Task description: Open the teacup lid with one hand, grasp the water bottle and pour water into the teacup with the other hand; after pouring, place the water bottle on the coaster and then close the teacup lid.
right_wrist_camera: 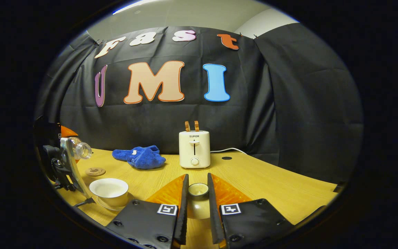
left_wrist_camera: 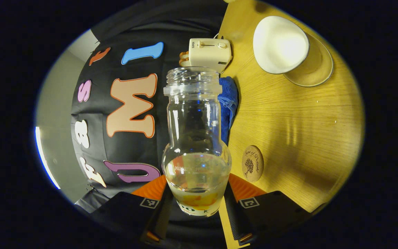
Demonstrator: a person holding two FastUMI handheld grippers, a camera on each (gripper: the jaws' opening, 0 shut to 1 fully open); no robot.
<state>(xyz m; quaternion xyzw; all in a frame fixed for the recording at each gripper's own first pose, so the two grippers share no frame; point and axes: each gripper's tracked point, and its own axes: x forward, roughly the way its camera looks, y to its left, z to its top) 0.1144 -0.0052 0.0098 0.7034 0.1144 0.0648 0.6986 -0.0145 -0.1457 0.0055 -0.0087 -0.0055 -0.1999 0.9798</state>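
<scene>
Left gripper view: the left claw [left_wrist_camera: 199, 204] pinches the water bottle [left_wrist_camera: 196, 138] at its lower body, both fingers pressing its sides. The view is rolled, so the bottle is judged tipped toward pouring. The bottle is clear, uncapped, wide-shouldered, roughly a third full. Ahead and to the claw's right sits the open teacup [left_wrist_camera: 281, 44] on its saucer [left_wrist_camera: 318, 67]; nearer, just right of the claw, lies the cork coaster [left_wrist_camera: 252, 163] on the desk [left_wrist_camera: 299, 121].

Right gripper view: the right claw [right_wrist_camera: 198, 204] grips the teacup lid [right_wrist_camera: 198, 197], knob uppermost, held aside, apparently to keep the cup mouth free. The teacup [right_wrist_camera: 109, 191] stands well left of this claw, the bottle's neck [right_wrist_camera: 79, 149] above it.
</scene>
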